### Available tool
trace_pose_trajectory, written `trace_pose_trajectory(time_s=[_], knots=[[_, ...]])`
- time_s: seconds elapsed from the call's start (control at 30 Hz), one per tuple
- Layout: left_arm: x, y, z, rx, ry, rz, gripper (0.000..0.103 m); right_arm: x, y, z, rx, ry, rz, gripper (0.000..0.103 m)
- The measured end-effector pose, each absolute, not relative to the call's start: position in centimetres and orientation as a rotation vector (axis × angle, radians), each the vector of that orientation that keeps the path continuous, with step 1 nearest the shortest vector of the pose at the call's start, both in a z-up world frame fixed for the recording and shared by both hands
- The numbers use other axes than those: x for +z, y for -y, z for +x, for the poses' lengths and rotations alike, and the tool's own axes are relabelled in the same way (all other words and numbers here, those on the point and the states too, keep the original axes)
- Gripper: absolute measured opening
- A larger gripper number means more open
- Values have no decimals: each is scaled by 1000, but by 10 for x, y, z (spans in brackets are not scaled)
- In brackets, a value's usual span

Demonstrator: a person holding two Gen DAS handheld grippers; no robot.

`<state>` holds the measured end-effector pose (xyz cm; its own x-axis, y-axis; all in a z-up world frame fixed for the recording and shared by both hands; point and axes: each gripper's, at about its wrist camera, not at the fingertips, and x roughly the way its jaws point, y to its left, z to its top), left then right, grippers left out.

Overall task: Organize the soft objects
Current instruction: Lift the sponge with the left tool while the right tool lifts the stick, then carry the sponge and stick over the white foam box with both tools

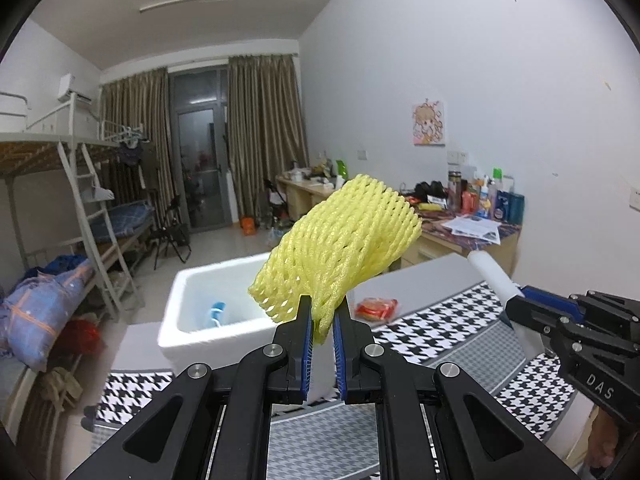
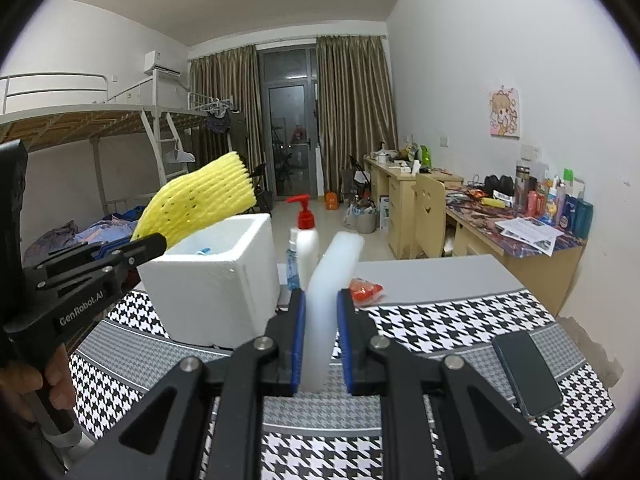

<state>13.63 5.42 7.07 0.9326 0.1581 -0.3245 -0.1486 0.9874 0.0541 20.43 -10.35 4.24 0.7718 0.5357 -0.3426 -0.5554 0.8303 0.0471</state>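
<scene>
My left gripper (image 1: 322,312) is shut on a yellow foam net sleeve (image 1: 340,240) and holds it up in the air, above and to the right of a white foam box (image 1: 208,300). The sleeve also shows in the right wrist view (image 2: 200,204) above the box (image 2: 216,276). My right gripper (image 2: 321,300) is shut on a white foam slab (image 2: 328,288) that stands upright between its pads. In the left wrist view the right gripper (image 1: 516,312) holds the slab (image 1: 492,272) at the right. A blue and white thing (image 1: 216,312) lies inside the box.
A red snack packet (image 2: 364,290) lies on the grey table behind the houndstooth cloth (image 2: 440,320). A pump bottle with a red top (image 2: 306,236) and a small blue bottle (image 2: 292,264) stand right of the box. A dark phone (image 2: 526,372) lies at the right.
</scene>
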Motion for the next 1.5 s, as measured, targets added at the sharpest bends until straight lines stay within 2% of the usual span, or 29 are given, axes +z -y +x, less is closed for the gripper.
trace_pose_trajectory(time_s=[1.5], knots=[[79, -129, 171, 332, -319, -20, 10, 76, -5, 232, 739, -308, -148, 19]])
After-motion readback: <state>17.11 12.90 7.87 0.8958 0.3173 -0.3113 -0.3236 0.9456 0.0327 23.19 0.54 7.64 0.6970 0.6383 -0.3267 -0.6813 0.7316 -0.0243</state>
